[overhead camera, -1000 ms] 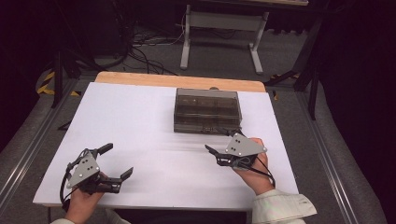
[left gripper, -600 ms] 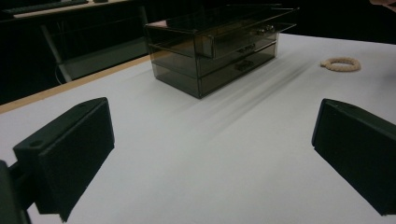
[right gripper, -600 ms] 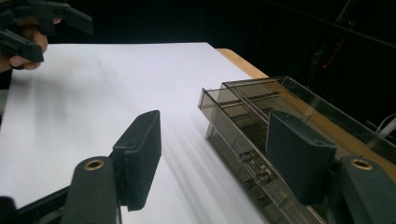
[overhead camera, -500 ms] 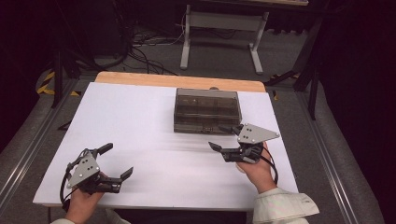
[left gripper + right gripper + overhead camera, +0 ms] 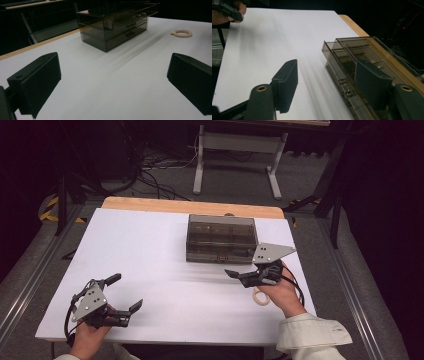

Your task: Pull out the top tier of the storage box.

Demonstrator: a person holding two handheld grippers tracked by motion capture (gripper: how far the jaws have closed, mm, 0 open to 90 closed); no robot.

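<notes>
Item: smoky transparent plastic drawer box (image 5: 221,239), at the far middle of the white table (image 5: 150,255). Right gripper (image 5: 239,274) parted, empty, beside its front; left gripper (image 5: 125,292) parted, idle. Risk: a jaw nudging the light box askew, or missing the small drawer knobs (image 5: 344,88).

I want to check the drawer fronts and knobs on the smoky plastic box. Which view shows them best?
The left gripper view: the drawer box shows its stacked fronts and knobs side-on. The high view shows mostly its lid; the right gripper view shows it partly behind a jaw.
</notes>
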